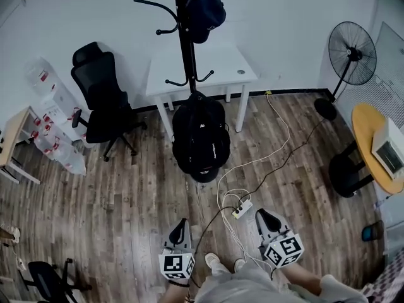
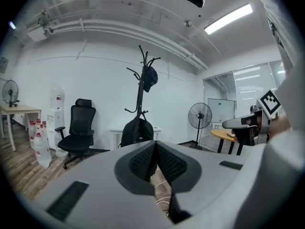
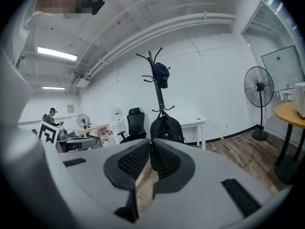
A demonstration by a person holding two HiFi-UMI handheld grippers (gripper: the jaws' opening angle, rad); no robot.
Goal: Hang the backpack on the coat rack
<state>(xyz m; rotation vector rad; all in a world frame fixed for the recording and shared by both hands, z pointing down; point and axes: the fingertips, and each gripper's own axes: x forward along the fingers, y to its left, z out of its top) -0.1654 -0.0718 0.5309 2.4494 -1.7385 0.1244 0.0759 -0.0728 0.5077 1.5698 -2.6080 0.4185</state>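
Note:
A black backpack (image 1: 201,137) hangs from a low hook of the black coat rack (image 1: 186,36), its bottom close to the wooden floor. A dark cap (image 1: 205,5) hangs near the rack's top. My left gripper (image 1: 181,223) and right gripper (image 1: 268,214) are low in the head view, near the person's feet and well apart from the backpack. Both are shut with nothing between their pads. In the left gripper view the backpack (image 2: 137,131) shows far beyond the shut jaws (image 2: 155,144). The right gripper view has the backpack (image 3: 167,128) far ahead of its own shut jaws (image 3: 149,144).
A white table (image 1: 214,68) stands behind the rack, with a black office chair (image 1: 104,100) to its left. A power strip (image 1: 242,210) with trailing cables lies on the floor between me and the backpack. A standing fan (image 1: 350,62) and a round yellow table (image 1: 372,144) are at the right.

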